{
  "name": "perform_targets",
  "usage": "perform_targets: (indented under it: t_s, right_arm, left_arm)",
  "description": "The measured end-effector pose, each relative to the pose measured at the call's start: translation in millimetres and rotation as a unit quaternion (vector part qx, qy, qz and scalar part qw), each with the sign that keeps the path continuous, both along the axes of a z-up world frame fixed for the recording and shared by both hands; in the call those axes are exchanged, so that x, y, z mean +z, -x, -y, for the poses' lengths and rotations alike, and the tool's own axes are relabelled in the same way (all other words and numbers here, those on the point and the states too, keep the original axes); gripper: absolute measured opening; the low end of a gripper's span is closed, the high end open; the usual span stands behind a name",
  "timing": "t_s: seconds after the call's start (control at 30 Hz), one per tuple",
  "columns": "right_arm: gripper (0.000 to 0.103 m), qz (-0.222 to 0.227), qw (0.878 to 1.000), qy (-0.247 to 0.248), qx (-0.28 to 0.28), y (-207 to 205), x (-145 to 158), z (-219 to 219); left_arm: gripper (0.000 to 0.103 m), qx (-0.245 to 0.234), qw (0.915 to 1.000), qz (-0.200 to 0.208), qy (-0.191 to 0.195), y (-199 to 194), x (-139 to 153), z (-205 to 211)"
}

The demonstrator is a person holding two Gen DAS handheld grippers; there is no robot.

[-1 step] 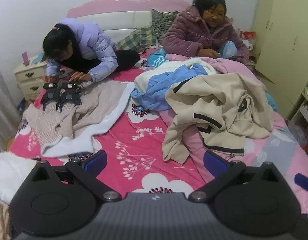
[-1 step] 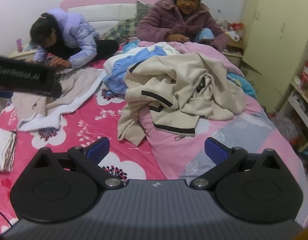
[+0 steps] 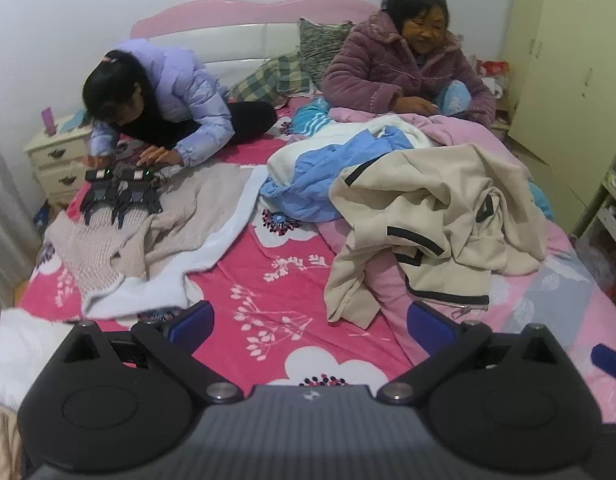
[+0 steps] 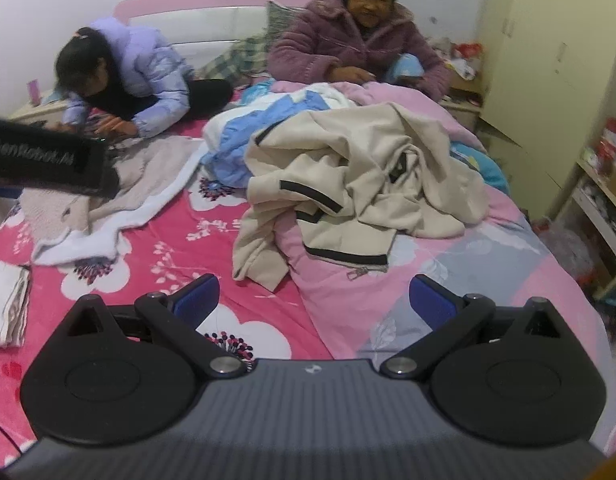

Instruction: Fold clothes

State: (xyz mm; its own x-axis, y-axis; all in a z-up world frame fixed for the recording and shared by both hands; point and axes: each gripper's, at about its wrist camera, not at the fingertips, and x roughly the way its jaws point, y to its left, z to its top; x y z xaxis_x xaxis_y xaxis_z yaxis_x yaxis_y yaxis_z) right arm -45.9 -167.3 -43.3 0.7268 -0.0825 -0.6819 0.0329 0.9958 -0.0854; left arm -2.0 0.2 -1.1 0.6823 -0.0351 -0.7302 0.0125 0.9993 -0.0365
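Crumpled cream jacket with black stripes [image 3: 436,216] [image 4: 360,184] lay heaped on the pink quilt, right of centre on the pink floral bed sheet [image 3: 276,280], against a blue-and-white garment [image 3: 328,176]. Left gripper [image 3: 310,320] hovered over the sheet, blue-padded jaws spread wide, gripping nothing. Right gripper [image 4: 314,296] hung wide and empty too, short of the jacket's hem. Beige knitted sweater [image 3: 120,236] sprawled far left.

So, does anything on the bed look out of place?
Yes: a set of black grippers lies on the beige sweater at the left, odd among clothes. The cream jacket is crumpled, not folded.
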Motion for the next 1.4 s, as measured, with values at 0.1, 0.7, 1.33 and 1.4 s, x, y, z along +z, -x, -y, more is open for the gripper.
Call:
perform_targets:
  t_s: [0.1, 0.7, 1.33, 1.4]
  right_arm:
    - [0.102, 0.003, 1.0, -0.009, 0.006, -1.4, 1.3, 0.1]
    - [0.102, -0.022, 0.995, -0.012, -0.093, -0.7, 4.2, -7.9]
    - [0.102, -0.024, 0.997, -0.019, -0.07, -7.2, -0.3, 2.9]
    - [0.102, -0.024, 0.997, -0.019, -0.066, -9.8, -1.9, 4.6]
  left_arm:
    - [0.103, -0.004, 1.0, 0.006, -0.003, 4.7, -2.5, -0.5]
    - [0.103, -0.023, 0.9997, -0.001, 0.002, 3.5, -7.9, -12.7]
    - [0.103, 0.013, 0.9996, -0.024, -0.007, 2.1, -16.2, -3.2]
    - [0.103, 0.016, 0.9995, -0.027, -0.008, -1.5, -16.5, -1.1]
